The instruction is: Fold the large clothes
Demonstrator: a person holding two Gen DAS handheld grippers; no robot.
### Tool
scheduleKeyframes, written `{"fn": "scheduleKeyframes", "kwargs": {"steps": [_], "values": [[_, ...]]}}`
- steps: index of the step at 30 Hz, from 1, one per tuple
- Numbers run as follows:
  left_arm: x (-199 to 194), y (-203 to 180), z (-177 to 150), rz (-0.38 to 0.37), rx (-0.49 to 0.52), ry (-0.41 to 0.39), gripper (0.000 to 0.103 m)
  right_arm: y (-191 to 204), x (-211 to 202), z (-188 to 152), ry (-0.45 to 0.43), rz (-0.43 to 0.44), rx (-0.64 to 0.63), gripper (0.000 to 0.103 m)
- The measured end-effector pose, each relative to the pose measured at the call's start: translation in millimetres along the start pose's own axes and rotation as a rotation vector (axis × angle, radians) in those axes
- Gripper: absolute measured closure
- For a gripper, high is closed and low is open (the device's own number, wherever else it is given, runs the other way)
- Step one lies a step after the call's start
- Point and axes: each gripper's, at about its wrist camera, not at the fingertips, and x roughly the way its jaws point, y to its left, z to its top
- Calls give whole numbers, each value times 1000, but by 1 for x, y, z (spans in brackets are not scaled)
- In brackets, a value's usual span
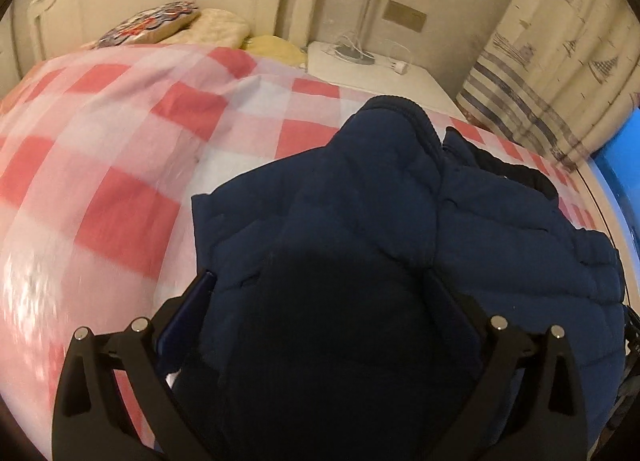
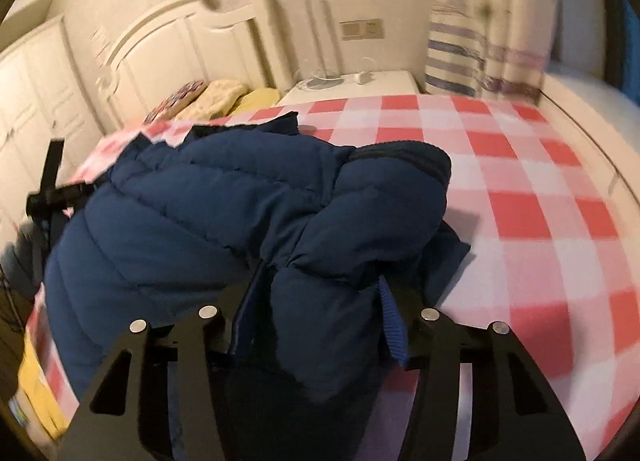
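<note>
Navy puffer jacket point(image 1: 360, 221) is being held bunched over the bed's pink-checked cover point(image 1: 120, 141), gripped at two places, probably so one half can be carried across for a fold. Padded fabric is being clenched by the left claw point(image 1: 320, 293) and by the right claw point(image 2: 320, 289). Pillows point(image 2: 216, 97), a white headboard point(image 2: 180, 33), a nightstand point(image 1: 372, 69) and striped curtains point(image 1: 560, 61) are being seen beyond.

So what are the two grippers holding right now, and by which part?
Both hold the navy puffer jacket. The right gripper pinches a padded fold beside the blue ribbed cuff; the left gripper clamps bunched padding, exact part unclear.
</note>
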Motion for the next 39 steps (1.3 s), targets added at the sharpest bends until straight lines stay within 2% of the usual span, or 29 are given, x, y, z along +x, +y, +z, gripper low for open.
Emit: {"fn": "scheduleKeyframes", "kwargs": {"steps": [3,5,8,9,13,15,16,19,20,21,22,23,24,27,29,31,33,35,37,39], "values": [[-13,-4,-19,9,-79,-23,6,-21,10,14,18,24,-15,55],[-24,-10,-35,45,-124,-42,6,-31,16,24,38,30,-6,55],[-42,-24,-52,100,-133,-68,8,-37,21,37,52,16,-33,54],[-46,-24,-50,89,-132,-70,8,-39,20,39,57,26,-31,51],[-58,-5,-24,4,-220,-87,6,-45,10,50,12,31,-23,27],[-53,-8,-3,-27,-204,-80,6,-48,9,55,-1,51,-4,18],[-42,-14,7,-43,-174,-40,6,-50,13,59,1,56,9,18],[-17,-30,20,-3,-103,23,8,-50,30,68,42,39,17,18],[-12,-34,22,5,-82,37,17,-47,35,70,57,39,1,20],[-10,-38,22,2,-61,41,44,-44,40,71,73,41,-16,31],[-12,-40,22,13,-47,33,58,-41,40,70,75,36,-29,64],[-19,-43,21,20,-34,8,77,-37,36,70,59,4,-49,77],[-31,-44,19,-3,-34,-21,92,-30,22,70,7,-24,-83,85],[-87,-49,20,-74,-22,-150,95,-8,-33,74,-144,-26,-143,92],[-116,-53,35,-99,-21,-197,95,1,-57,86,-200,-42,-164,92],[-125,-57,57,-94,-29,-202,95,1,-67,110,-214,-61,-147,92],[-106,-61,85,-24,-31,-158,94,-5,-56,129,-190,-93,-108,92],[-73,-62,98,13,-53,-96,94,-16,-23,141,-124,-112,-32,92],[-37,-59,98,41,-69,-43,93,-25,19,138,-35,-154,9,92],[1,-52,83,97,-73,-14,85,-35,58,120,49,-190,42,92]]}}
